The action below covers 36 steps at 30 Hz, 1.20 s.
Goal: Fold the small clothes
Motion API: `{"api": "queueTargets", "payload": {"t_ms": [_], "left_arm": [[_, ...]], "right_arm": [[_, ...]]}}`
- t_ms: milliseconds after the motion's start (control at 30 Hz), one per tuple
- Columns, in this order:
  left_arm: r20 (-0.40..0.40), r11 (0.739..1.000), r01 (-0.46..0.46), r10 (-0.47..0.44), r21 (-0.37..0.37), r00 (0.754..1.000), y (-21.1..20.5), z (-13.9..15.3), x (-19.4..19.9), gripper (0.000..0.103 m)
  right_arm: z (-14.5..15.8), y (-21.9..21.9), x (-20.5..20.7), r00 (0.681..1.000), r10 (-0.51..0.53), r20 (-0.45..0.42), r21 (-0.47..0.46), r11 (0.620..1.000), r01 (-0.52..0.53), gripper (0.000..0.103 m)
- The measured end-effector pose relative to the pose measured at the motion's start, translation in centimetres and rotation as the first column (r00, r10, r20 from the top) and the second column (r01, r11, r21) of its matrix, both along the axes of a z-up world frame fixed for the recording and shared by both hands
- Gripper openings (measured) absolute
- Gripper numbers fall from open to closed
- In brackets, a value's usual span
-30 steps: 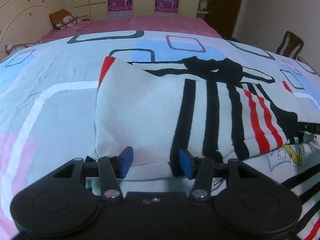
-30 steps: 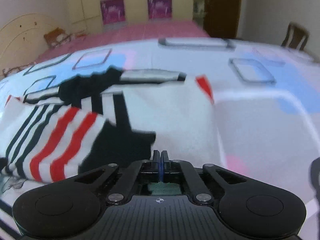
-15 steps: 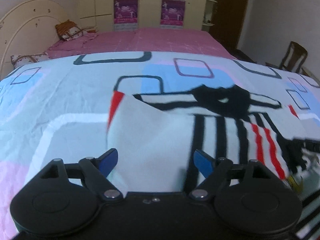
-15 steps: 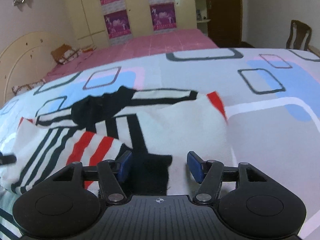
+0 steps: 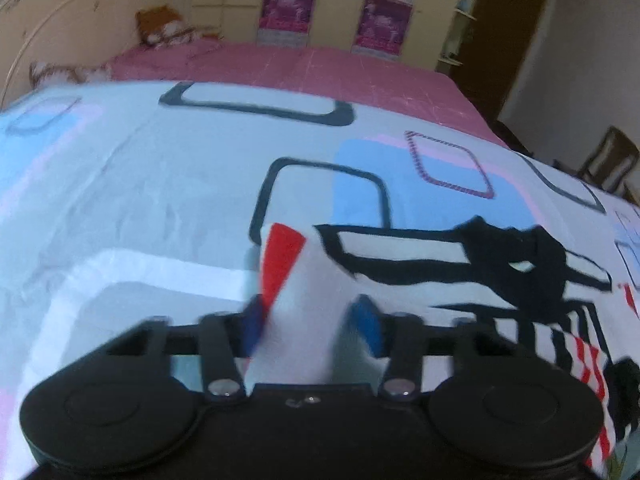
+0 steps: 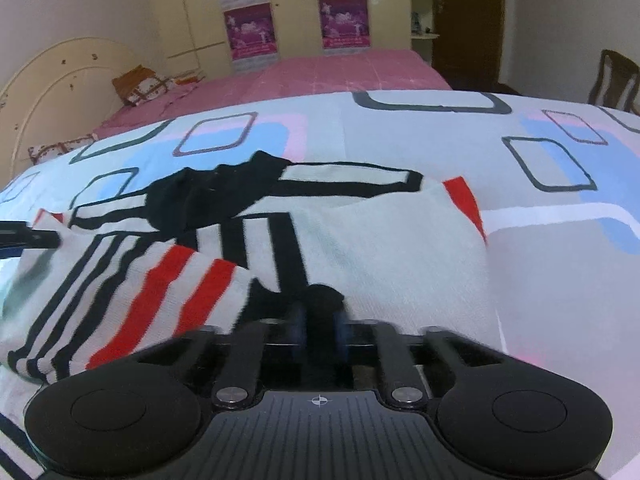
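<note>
A small white sweater with black and red stripes [image 6: 380, 240] lies partly folded on the patterned bedspread [image 6: 540, 280]. In the left wrist view the sweater [image 5: 400, 256] spreads right, and its white edge with a red corner sits between the blue pads of my left gripper [image 5: 310, 330], whose jaws are part-way closed around it. My right gripper [image 6: 320, 324] has its jaws nearly together on the sweater's black near edge. The left gripper's tip shows at the far left of the right wrist view [image 6: 28, 236].
The bedspread [image 5: 160, 200] covers the near bed. A pink bed [image 6: 320, 72] with cushions [image 6: 140, 84] lies beyond, wardrobes [image 6: 296, 4] behind it. A wooden chair [image 6: 614, 76] stands at the right by a dark door [image 6: 468, 16].
Both grippers moved forward onto the sweater's near edge and closed from wide open; the right gripper now pinches the black edge, and the left has narrowed around the white edge.
</note>
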<state>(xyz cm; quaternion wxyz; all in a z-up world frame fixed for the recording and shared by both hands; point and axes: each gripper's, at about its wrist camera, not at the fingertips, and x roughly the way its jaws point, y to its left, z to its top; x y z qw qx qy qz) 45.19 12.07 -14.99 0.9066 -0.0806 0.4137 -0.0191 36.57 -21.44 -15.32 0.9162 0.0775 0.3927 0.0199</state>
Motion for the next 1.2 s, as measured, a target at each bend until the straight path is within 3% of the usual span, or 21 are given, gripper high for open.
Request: {"api": "queueTargets", "payload": {"t_ms": [167,233,333,400,533,600,667,967,1200], "left_arm": [[0.042,0.997,-0.076,0.075,0.020,0.996,1.0,-0.4,-0.2,0.019],[0.039,0.995,-0.098,0.098,0.006,0.994,1.6,-0.9,-0.1,0.019],[0.045,0.995,-0.074,0.071,0.067,0.996,0.8,-0.5,-0.3,0.020],[0.046,0.994,-0.064,0.060,0.089,0.997,0.7,-0.1,-0.3,0.028],[0.052,0.993,-0.089,0.085,0.076,0.995,1.1,1.0,-1.6,0.040],[0.065,0.993,-0.087,0.082,0.080,0.995,0.9,1.7,-2.6,0.060],[0.082,0.994,-0.071,0.065,0.082,0.995,0.5,2.5,-3.8,0.070],[0.029,0.999,0.049,-0.050,0.017,0.998,-3.7,3.7,-8.0,0.075],[-0.010,0.993,0.104,-0.103,0.055,0.995,-6.5,2.3,-10.4,0.075]], "right_arm": [[0.7,1.2,0.1,0.997,0.034,0.064,-0.083,0.996,-0.028,0.009],[-0.3,1.2,0.6,0.999,0.027,0.032,-0.128,0.992,-0.023,0.009],[-0.9,0.4,0.6,1.000,0.018,0.024,-0.094,0.995,-0.015,0.010],[-0.4,0.1,0.4,0.999,0.007,0.045,-0.095,0.996,-0.003,0.011],[0.9,-0.4,-0.5,0.996,-0.018,0.089,-0.094,0.995,0.026,0.036],[1.6,-0.4,-0.8,0.994,-0.020,0.109,-0.081,0.996,0.029,0.040],[2.2,-0.2,-0.9,0.993,-0.007,0.116,-0.067,0.998,0.015,0.040],[2.0,2.8,-1.0,0.994,0.084,0.074,-0.050,0.996,-0.080,0.040],[0.6,3.6,-1.4,0.993,0.111,0.032,-0.085,0.991,-0.108,0.040]]}}
